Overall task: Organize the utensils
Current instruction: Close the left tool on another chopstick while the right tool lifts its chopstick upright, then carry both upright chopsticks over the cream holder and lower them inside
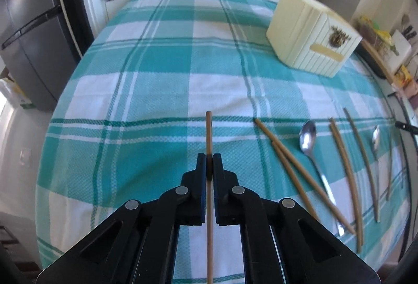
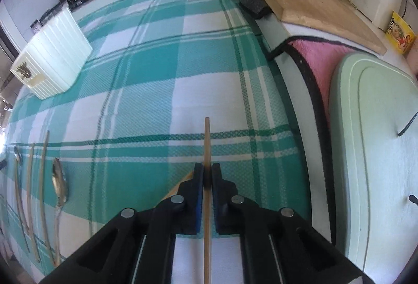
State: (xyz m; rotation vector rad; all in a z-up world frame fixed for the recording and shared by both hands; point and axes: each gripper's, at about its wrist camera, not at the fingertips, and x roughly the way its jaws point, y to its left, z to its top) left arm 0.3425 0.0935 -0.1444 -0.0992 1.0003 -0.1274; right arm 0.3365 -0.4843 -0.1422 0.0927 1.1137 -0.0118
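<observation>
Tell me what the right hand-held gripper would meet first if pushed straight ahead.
Probably nothing soon: the right hand-held gripper, shut on a chopstick, points over bare checked tablecloth. The cream holder sits well left; depth is uncertain.

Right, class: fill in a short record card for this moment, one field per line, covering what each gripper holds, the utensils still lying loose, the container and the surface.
left gripper: shut on a chopstick, which runs forward between the fingers
right gripper: shut on a second chopstick, held the same way
loose utensils: several chopsticks and two spoons lying on the cloth
container: cream ribbed holder, toward the far side of the table
surface: teal and white checked tablecloth
</observation>
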